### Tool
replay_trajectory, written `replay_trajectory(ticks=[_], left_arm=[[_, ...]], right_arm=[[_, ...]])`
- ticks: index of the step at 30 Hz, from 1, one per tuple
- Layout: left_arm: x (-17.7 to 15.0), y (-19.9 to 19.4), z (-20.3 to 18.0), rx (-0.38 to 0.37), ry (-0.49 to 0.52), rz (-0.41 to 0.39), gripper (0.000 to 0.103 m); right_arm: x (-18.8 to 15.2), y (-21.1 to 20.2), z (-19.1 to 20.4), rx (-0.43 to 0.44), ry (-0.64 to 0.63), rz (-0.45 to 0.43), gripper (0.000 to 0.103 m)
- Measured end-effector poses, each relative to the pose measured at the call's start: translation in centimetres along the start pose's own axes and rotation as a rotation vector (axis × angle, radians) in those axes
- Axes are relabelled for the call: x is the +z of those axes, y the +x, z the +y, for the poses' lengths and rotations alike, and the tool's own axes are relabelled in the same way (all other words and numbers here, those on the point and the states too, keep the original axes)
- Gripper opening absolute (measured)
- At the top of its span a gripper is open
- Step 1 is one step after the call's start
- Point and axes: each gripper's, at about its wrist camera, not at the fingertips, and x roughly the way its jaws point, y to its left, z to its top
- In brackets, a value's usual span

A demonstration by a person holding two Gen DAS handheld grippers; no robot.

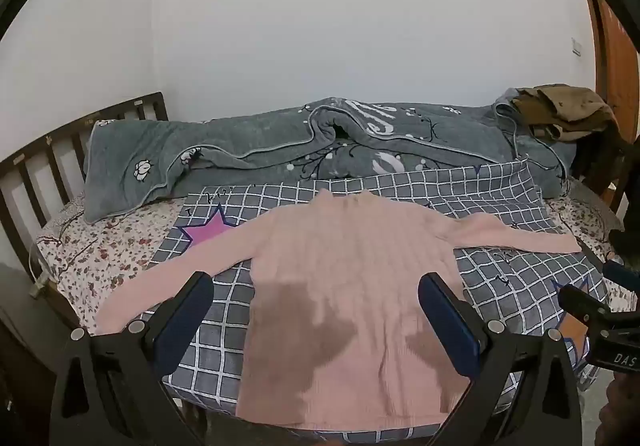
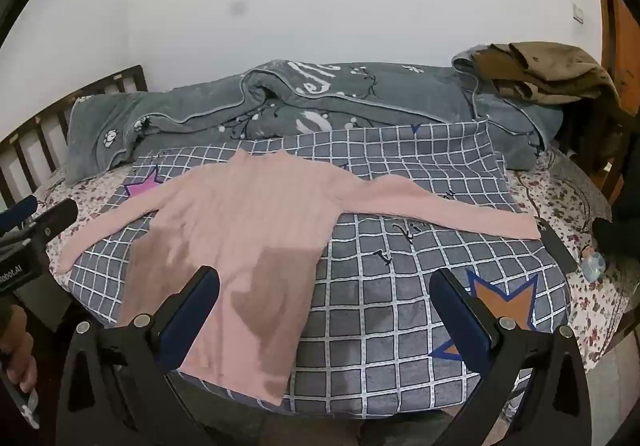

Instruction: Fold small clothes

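The pink sweater (image 1: 344,286) is spread flat, unfolded, on the checked cloth (image 1: 224,330); the left gripper (image 1: 316,310) and right gripper (image 2: 324,306) are held released above it, nothing grasped; a sleeve should probably be pinched first.

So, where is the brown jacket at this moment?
In both wrist views the brown jacket lies crumpled at the far right of the bed, on the end of the grey blanket, beyond the pink sweater.
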Motion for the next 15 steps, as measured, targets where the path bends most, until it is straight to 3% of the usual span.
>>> replay_trajectory(ticks=[15], left_arm=[[-0.3,0.3,1.3,-0.03,-0.063,0.029,0.103]], right_arm=[[-0.1,-0.3,1.3,0.009,-0.01,-0.011,0.103]])
